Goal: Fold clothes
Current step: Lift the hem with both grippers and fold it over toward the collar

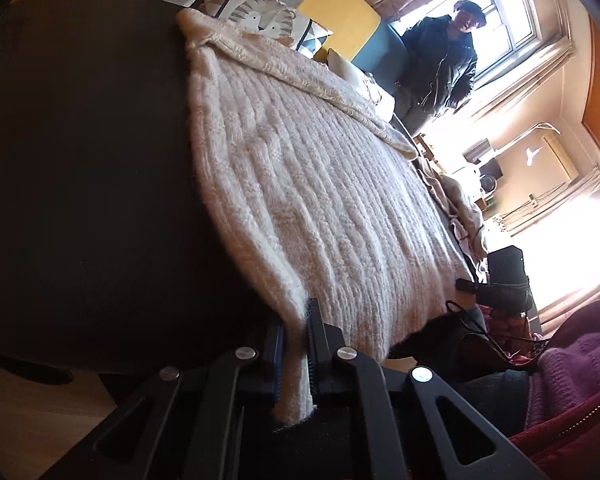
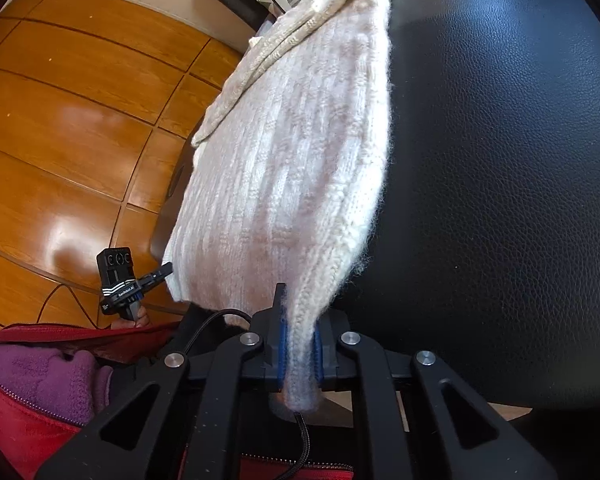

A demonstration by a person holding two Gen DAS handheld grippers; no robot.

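Note:
A cream ribbed knit sweater (image 1: 300, 184) lies spread flat on a black leather seat (image 1: 80, 160). My left gripper (image 1: 296, 322) is shut on the near hem corner, and the knit bunches between its blue pads. In the right wrist view the same sweater (image 2: 292, 152) stretches away from me, its far end folded over. My right gripper (image 2: 299, 322) is shut on the other near corner, a fuzzy fold pinched between the pads. Each gripper shows in the other's view: the right one (image 1: 466, 285) at the hem's far side, the left one (image 2: 164, 271) beside the hem.
A person in a dark jacket (image 1: 444, 64) stands by the bright window. A tiger-print cushion (image 1: 260, 16) sits beyond the sweater and more clothes (image 1: 460, 208) are heaped at its right. Polished wood floor (image 2: 80, 100) lies left of the seat (image 2: 500, 160). A purple sleeve (image 2: 40, 372) is close.

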